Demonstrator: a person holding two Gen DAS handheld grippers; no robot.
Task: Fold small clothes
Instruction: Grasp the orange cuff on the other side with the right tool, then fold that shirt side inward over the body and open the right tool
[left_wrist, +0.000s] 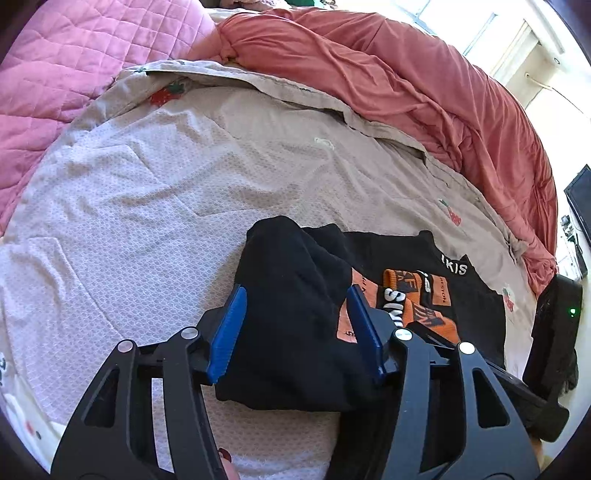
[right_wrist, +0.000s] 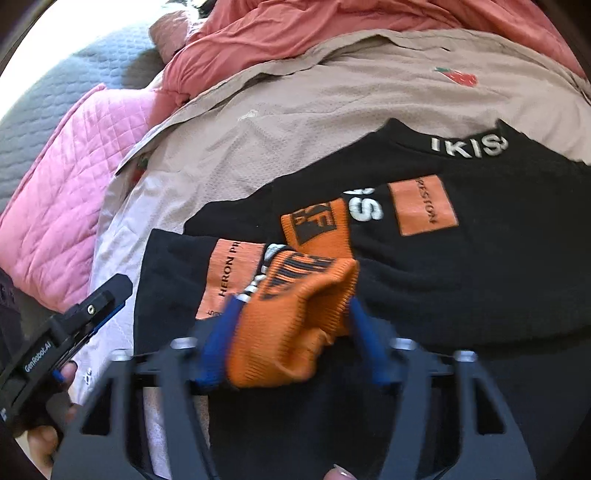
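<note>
Orange cuff (right_wrist: 291, 325) between right fingers (right_wrist: 218, 350)

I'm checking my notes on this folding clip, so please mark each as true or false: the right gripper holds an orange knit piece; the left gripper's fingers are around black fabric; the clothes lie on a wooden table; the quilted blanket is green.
1. The right gripper holds an orange knit piece. True.
2. The left gripper has its fingers around black fabric. True.
3. The clothes lie on a wooden table. False: they lie on a beige bedsheet.
4. The quilted blanket is green. False: it is pink.
</note>
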